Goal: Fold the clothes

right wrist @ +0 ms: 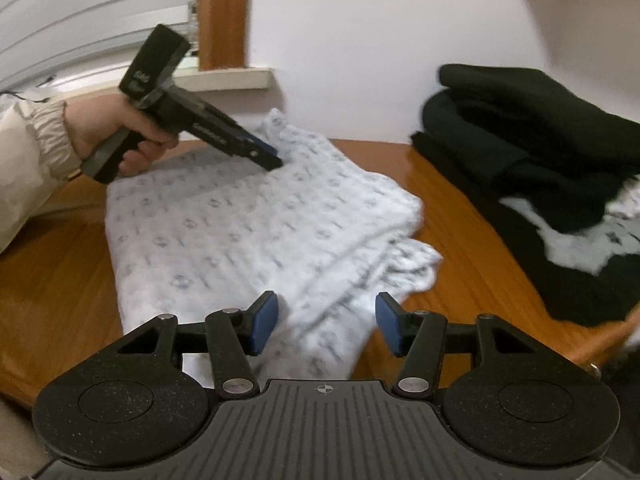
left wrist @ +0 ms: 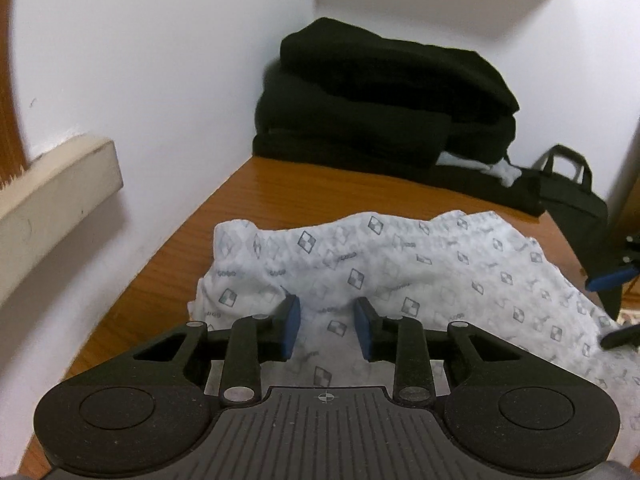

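Note:
A white garment with a grey diamond print [left wrist: 400, 276] lies folded on the wooden table [left wrist: 280, 188]; it also shows in the right wrist view [right wrist: 248, 232]. My left gripper [left wrist: 327, 326] is open just above the garment's near edge, with nothing between its blue pads. In the right wrist view the left gripper [right wrist: 266, 156] hovers over the garment's far corner, held by a hand. My right gripper [right wrist: 326, 322] is open and empty over the garment's near right edge. Its blue fingertips [left wrist: 608, 280] show at the right edge of the left wrist view.
A stack of folded black clothes [left wrist: 384, 96] sits at the table's far end against the white wall, with a white printed piece [right wrist: 580, 240] tucked under it. A dark bag [left wrist: 576, 196] stands beyond the table's right edge. A pale ledge [left wrist: 52, 196] juts from the left wall.

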The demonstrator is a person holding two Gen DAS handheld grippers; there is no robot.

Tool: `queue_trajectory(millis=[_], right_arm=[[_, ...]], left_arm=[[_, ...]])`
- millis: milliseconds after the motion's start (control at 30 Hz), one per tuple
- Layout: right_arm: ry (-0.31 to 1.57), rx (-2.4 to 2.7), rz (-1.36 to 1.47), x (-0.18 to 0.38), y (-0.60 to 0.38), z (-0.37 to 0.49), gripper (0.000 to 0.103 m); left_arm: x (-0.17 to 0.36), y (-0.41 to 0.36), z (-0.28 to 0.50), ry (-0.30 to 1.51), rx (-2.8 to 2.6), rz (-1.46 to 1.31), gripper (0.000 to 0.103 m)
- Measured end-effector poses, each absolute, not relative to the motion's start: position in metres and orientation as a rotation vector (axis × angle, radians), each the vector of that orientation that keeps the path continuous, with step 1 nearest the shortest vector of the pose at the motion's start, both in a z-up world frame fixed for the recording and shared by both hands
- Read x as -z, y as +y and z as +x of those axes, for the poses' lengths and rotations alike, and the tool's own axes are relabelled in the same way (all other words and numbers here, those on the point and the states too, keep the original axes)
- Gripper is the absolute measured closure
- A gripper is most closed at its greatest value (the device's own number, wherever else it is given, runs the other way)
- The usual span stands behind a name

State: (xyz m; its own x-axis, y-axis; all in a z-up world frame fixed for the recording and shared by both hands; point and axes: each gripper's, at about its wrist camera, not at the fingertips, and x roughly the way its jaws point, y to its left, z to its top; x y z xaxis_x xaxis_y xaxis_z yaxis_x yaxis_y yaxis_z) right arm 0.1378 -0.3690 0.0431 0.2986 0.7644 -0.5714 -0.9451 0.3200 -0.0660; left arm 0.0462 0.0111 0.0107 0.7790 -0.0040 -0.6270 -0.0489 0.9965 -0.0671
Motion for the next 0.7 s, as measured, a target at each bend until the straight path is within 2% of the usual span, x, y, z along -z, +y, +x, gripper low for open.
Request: queue_trajectory(millis=[167,333,467,700], right_arm=[[0.500,-1.163,-0.427,-0.045,-0.387,0.130,0.053],[0.453,-1.138,-0.383,-0.049,-0.386,0.118,0.053],[0.413,-1.149,-0.351,-0.051,-0.356,0.112,0.053],[0.457,-1.179,-0.405,-0.033,-0.301,0.120,0.053]], left_arm=[[-0.011,0.011,0.045,0.673,-0.019,-0.074,0.071],[-0.011,0.013,0.041,0.670,-0.032,-0.081,0.073],[-0.016,0.012,0.041,0.671,-0.044,-0.083,0.073],[-0.026,0.019,0.035,0.643,-0.048,-0.102,0.072]])
